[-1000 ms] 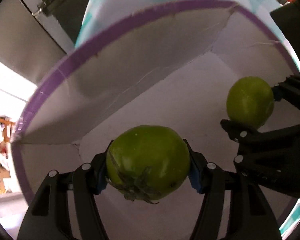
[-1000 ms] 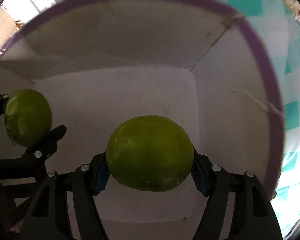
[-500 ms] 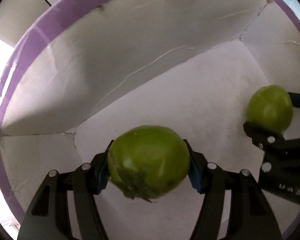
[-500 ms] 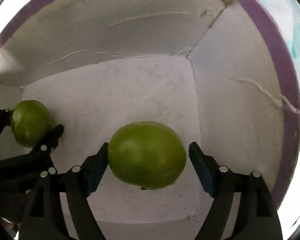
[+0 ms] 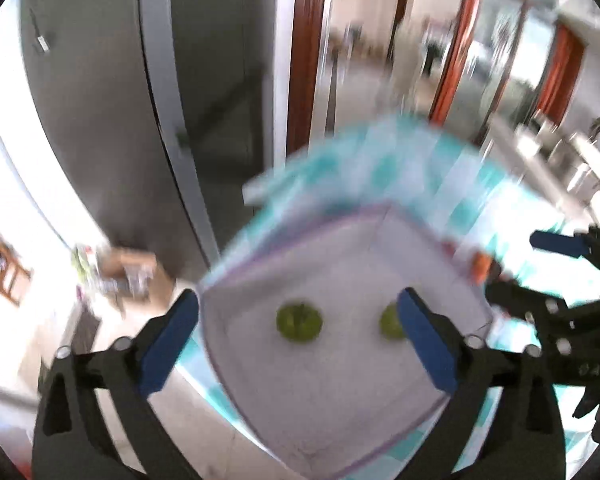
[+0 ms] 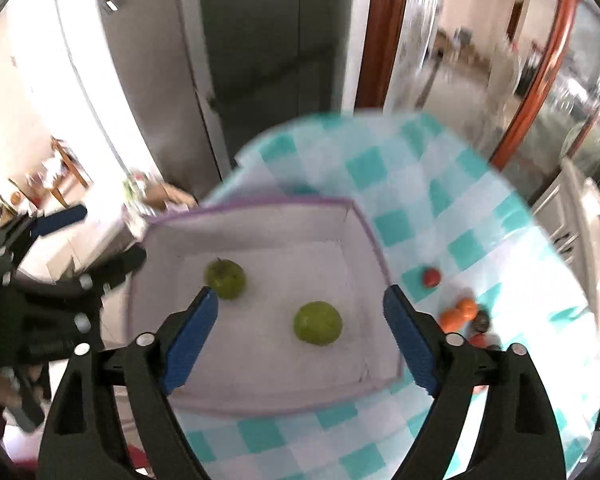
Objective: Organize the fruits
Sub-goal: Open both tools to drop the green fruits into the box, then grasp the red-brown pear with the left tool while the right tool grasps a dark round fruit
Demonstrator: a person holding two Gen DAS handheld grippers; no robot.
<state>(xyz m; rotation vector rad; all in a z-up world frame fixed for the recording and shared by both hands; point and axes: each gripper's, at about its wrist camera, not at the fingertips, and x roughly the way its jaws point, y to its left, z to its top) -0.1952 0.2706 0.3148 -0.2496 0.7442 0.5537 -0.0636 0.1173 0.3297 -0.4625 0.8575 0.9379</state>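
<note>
Right wrist view: the right gripper (image 6: 300, 322) hangs above a shallow white cardboard box with a purple rim (image 6: 364, 224), its blue-padded fingers (image 6: 190, 334) spread wide apart and holding nothing. Two round green fruits lie on the box floor, well apart from each other: one with a stalk (image 6: 225, 279) toward the far left corner, a smoother one (image 6: 318, 323) nearer the middle. The box sits on a teal-and-white checked tablecloth (image 6: 416, 184). To the right of the box, on the cloth, lies a small red fruit (image 6: 431, 277), and beyond it a cluster of orange, dark and red fruits (image 6: 466, 318) (too blurred to name). The left gripper (image 6: 96, 236) shows at the left edge, open and empty. The left wrist view, heavily blurred, shows its own fingers (image 5: 168, 344) spread over the same box.
</note>
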